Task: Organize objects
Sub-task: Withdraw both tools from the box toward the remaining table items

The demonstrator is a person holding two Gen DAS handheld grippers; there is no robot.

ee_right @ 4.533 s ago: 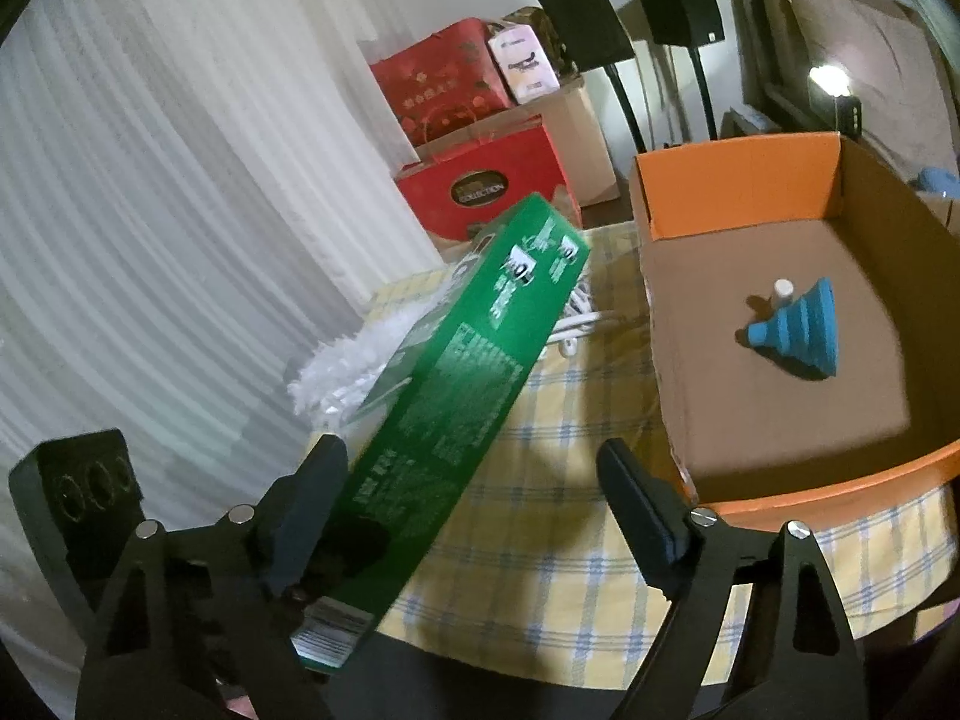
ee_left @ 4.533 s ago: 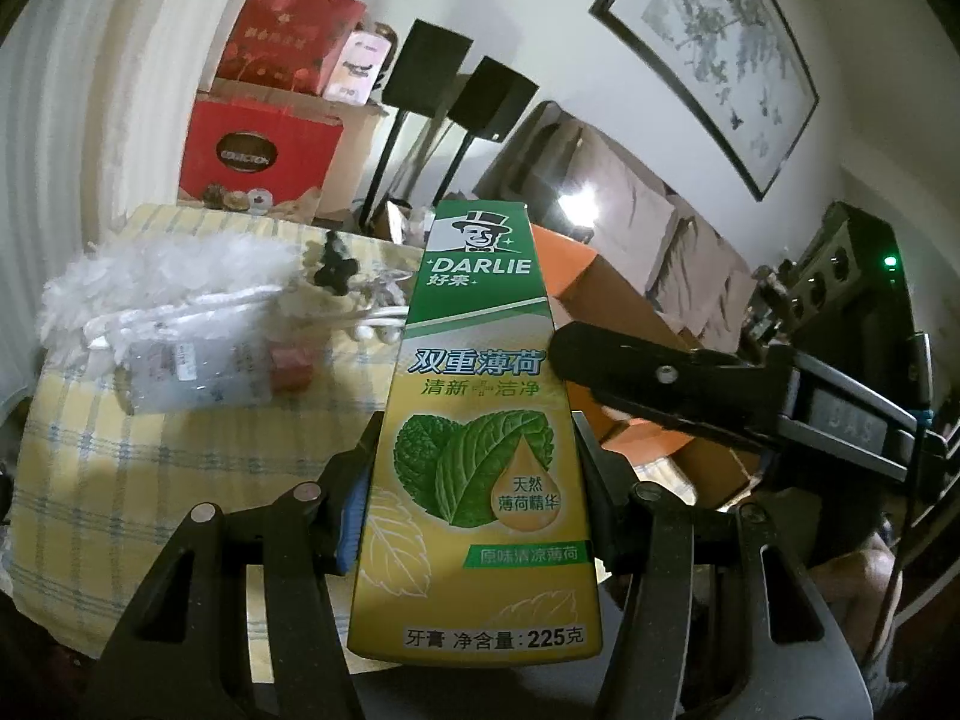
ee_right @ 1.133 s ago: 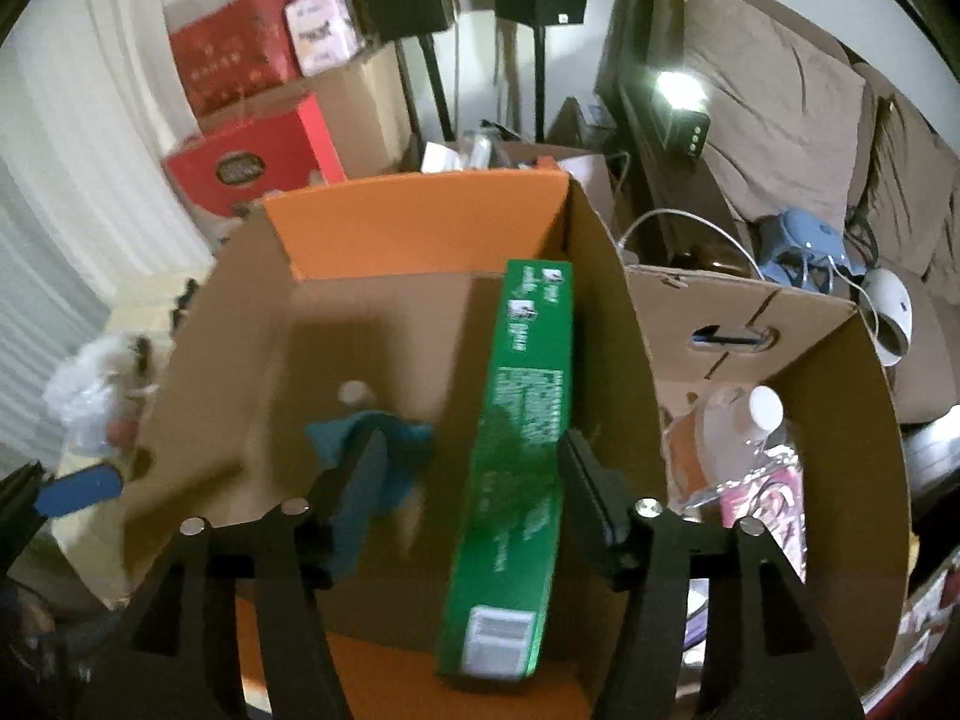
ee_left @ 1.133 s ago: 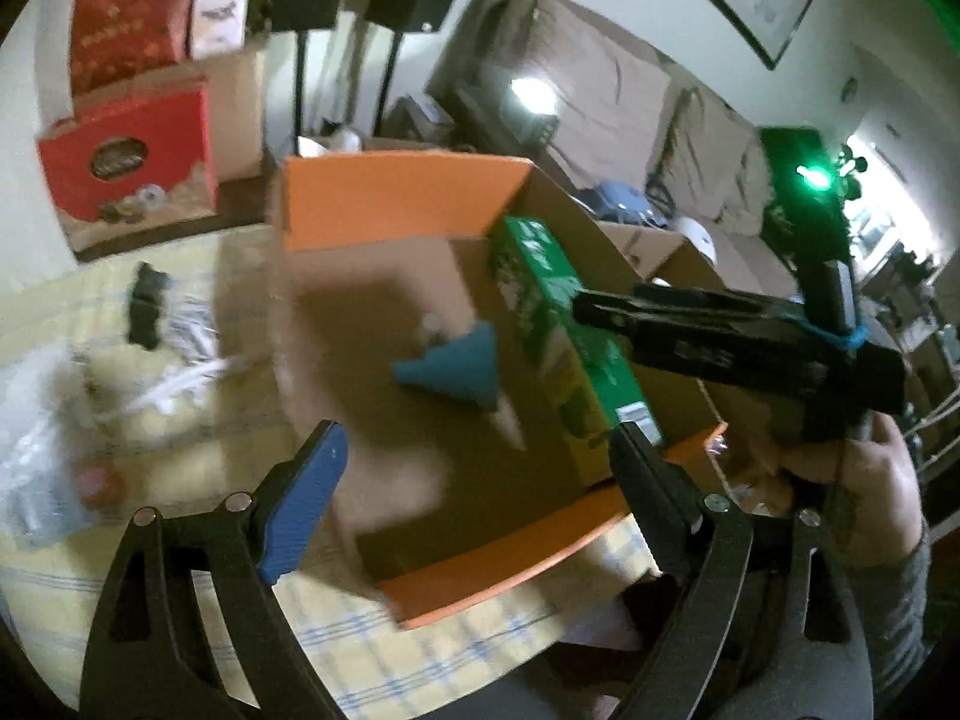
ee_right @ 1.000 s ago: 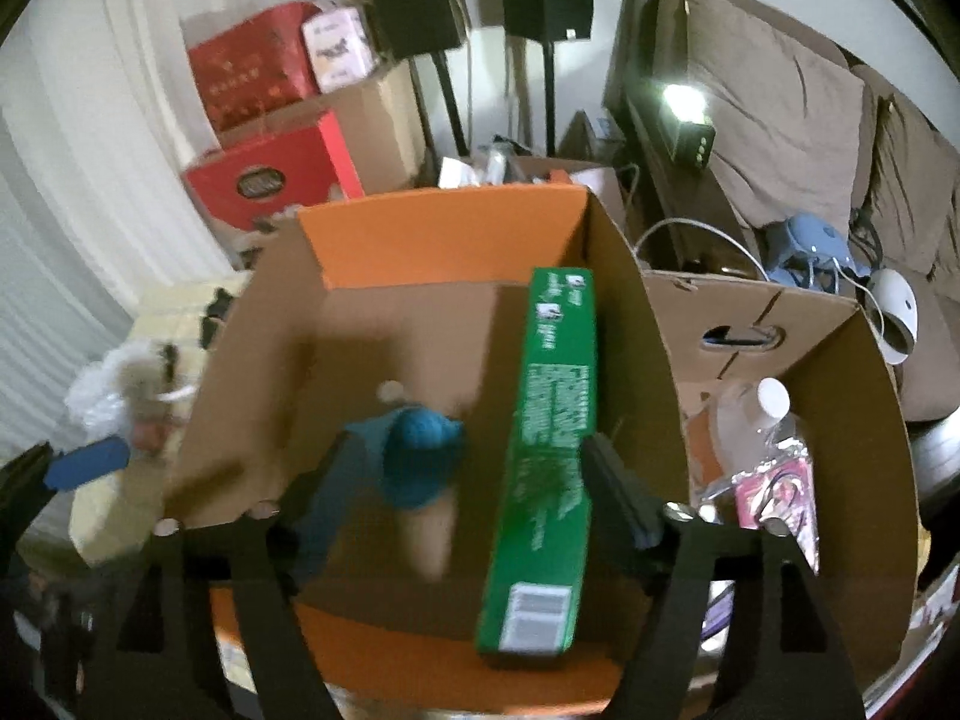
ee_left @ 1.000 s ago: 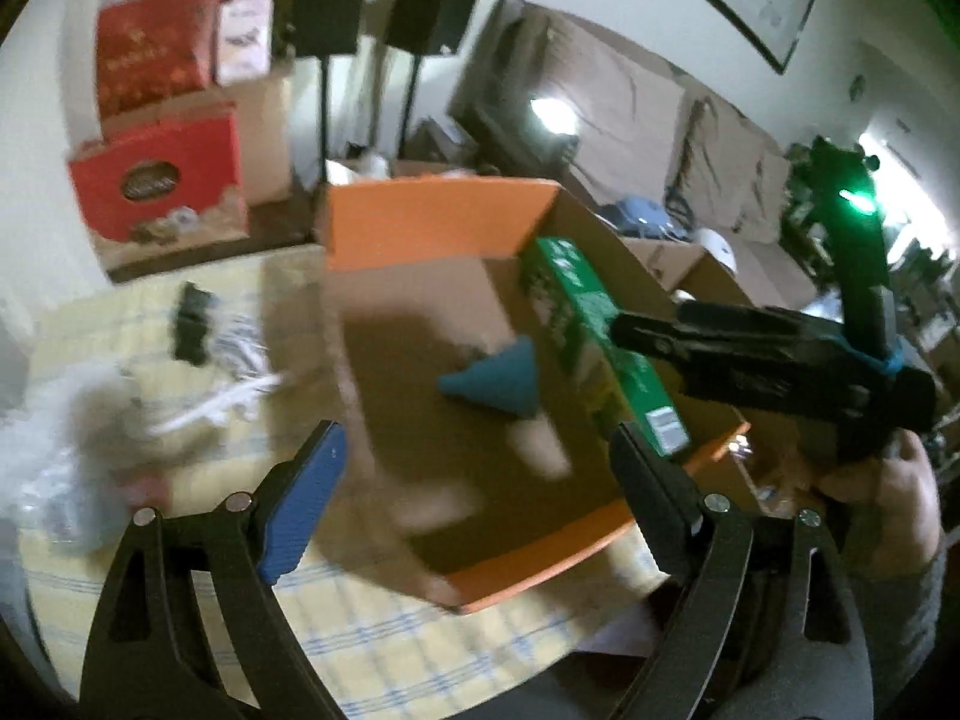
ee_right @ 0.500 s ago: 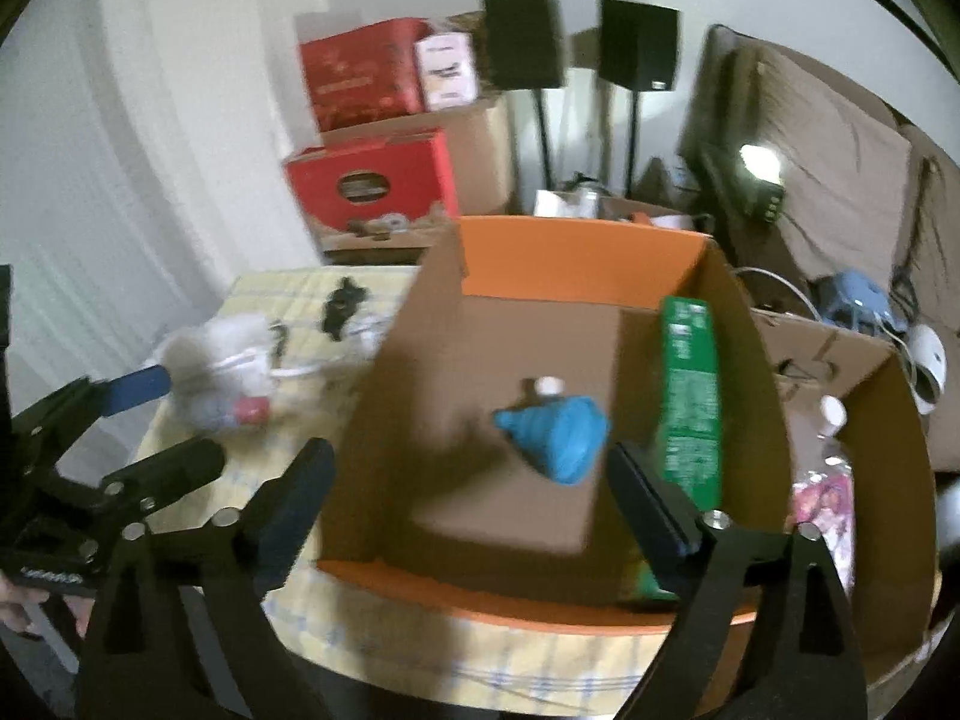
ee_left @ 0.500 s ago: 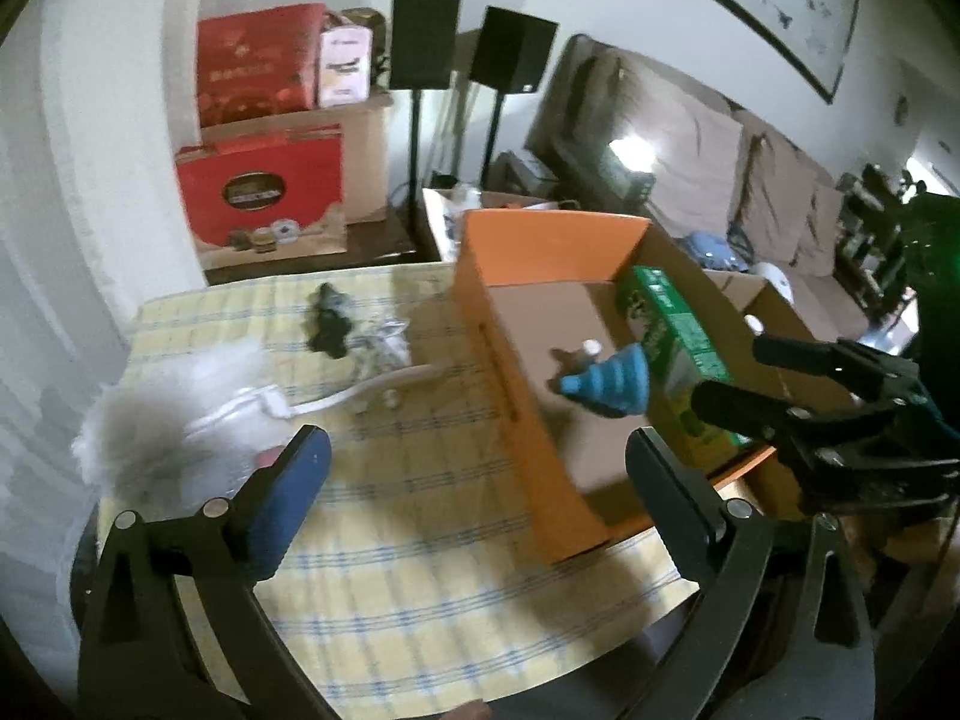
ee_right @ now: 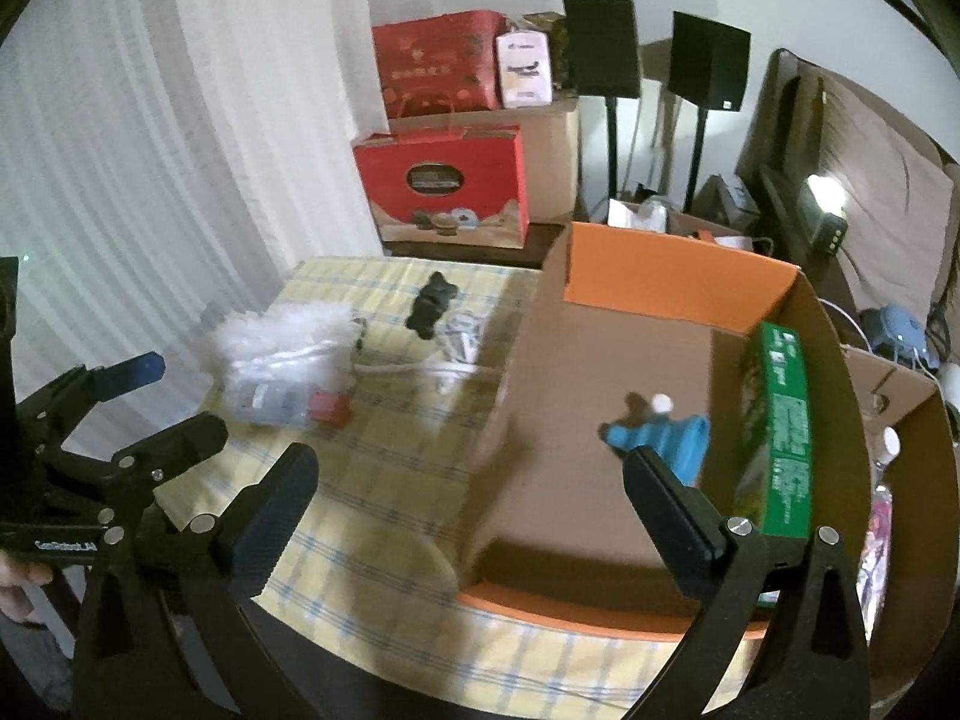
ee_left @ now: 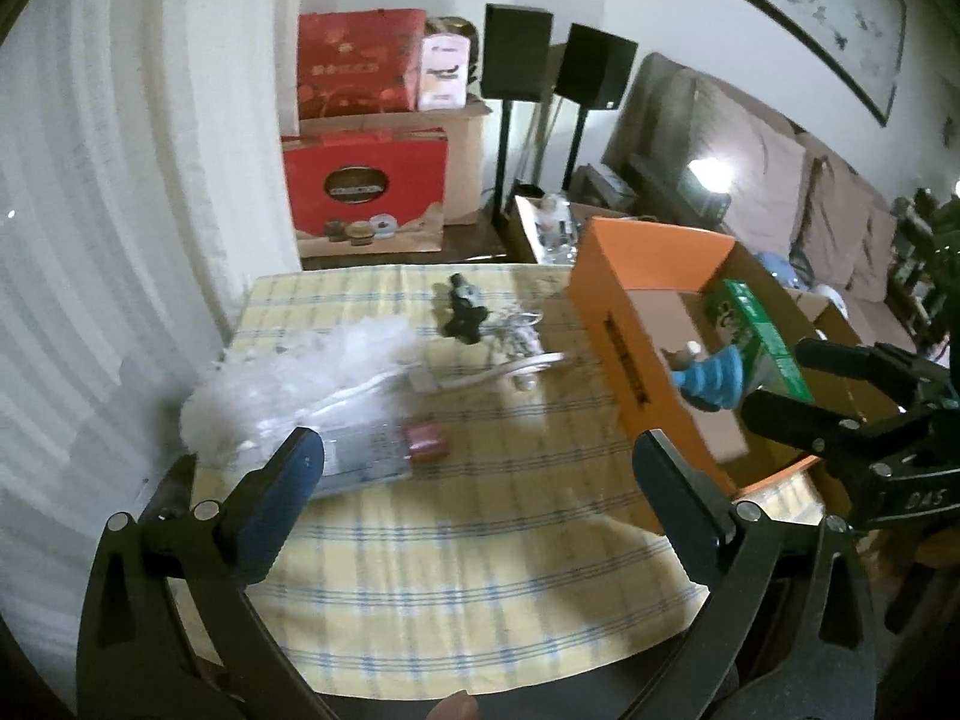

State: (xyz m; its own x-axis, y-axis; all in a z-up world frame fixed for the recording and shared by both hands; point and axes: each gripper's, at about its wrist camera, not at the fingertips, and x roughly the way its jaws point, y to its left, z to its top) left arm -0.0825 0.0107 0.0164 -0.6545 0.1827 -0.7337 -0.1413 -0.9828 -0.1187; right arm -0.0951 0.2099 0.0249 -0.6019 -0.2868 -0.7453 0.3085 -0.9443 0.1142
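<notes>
Clutter is spread over the yellow checked tablecloth (ee_left: 456,546), and all places below are given relative to the orange-rimmed cardboard box (ee_left: 624,324). Farthest to the left of it, a white fluffy duster (ee_left: 288,378) is seen, with a clear plastic bottle with a red cap (ee_left: 384,450) just beside it on the near side. Between these and the box, a white cable (ee_left: 498,369) and a small black object (ee_left: 465,309) are laid out, the black one toward the far edge. Inside the box, a blue ribbed cone (ee_right: 660,441) lies on the floor, and a long green toothpaste carton (ee_right: 780,426) is stood on edge against the right wall.

The left gripper (ee_left: 474,492) is held wide apart and empty, above the cloth left of the box; the right gripper (ee_right: 468,498) is likewise spread and holds nothing, over the near left corner of the box.

Trouble is likeliest at the bottle: its round, smooth body could be rolled or squeezed out of the fingers, and the duster's fibres or the cable could be dragged along if the grasp is placed carelessly.

Only in the right wrist view are the box floor and a second open brown carton (ee_right: 900,420) to the right of the box shown; the orange outer wall is shown only in the left wrist view.
</notes>
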